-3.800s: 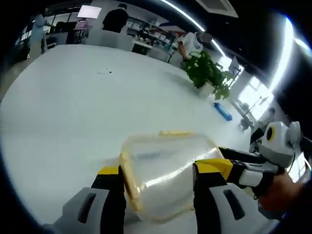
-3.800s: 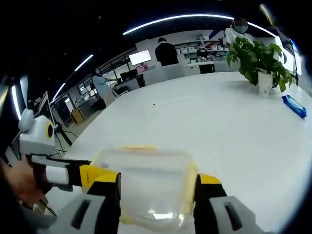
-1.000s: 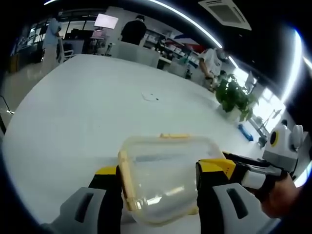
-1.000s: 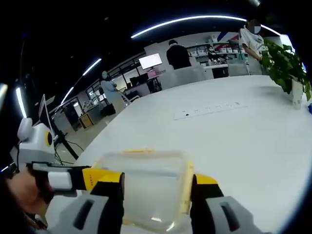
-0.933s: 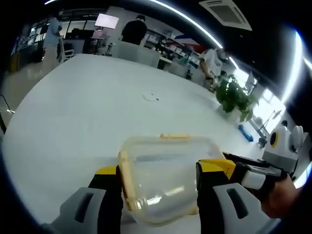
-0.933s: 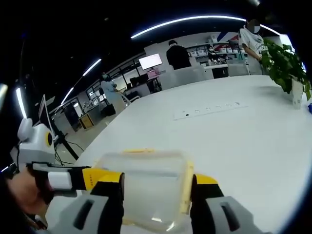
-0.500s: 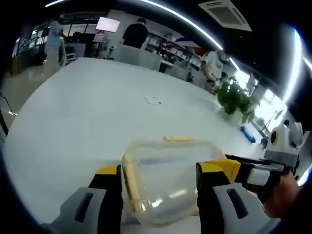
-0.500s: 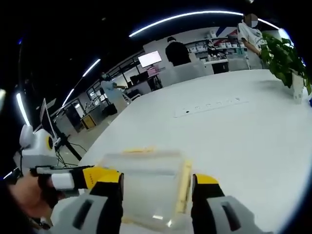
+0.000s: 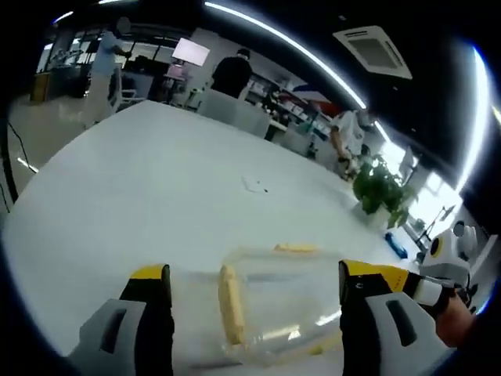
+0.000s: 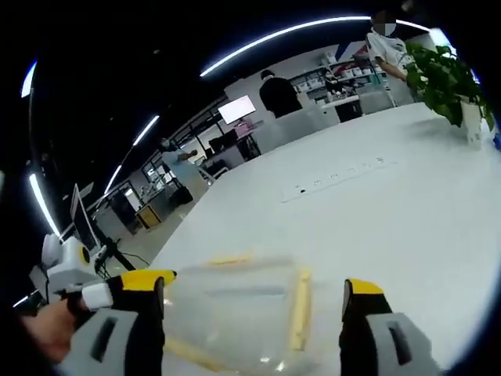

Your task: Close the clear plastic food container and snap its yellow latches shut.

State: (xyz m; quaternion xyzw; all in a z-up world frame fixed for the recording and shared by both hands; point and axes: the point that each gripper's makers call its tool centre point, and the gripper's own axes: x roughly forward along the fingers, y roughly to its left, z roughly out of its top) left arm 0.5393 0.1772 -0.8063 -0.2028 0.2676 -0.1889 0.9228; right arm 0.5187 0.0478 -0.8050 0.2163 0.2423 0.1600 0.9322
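The clear plastic food container [image 9: 286,301] lies on the white table [image 9: 141,196] with its lid on. One yellow latch [image 9: 231,305] runs along its left side and another [image 9: 293,249] along its far edge. My left gripper [image 9: 258,278] is open, its jaws standing wide on either side of the container. In the right gripper view the container [image 10: 235,309] shows yellow latches [image 10: 299,309] on its sides, and my right gripper [image 10: 250,288] is open around it too. The right gripper [image 9: 438,262] enters from the right, the left gripper [image 10: 74,270] from the left, each held by a hand.
A potted plant [image 9: 381,192] and a blue item [image 9: 395,244] stand toward the table's far right. A small flat strip [image 10: 337,174] lies mid-table. Several people stand by desks and a screen [image 9: 192,51] beyond the far edge.
Both grippers' jaws have spread apart and come off the container's sides. Both views have lifted and tilted, so the container sits lower between the jaws.
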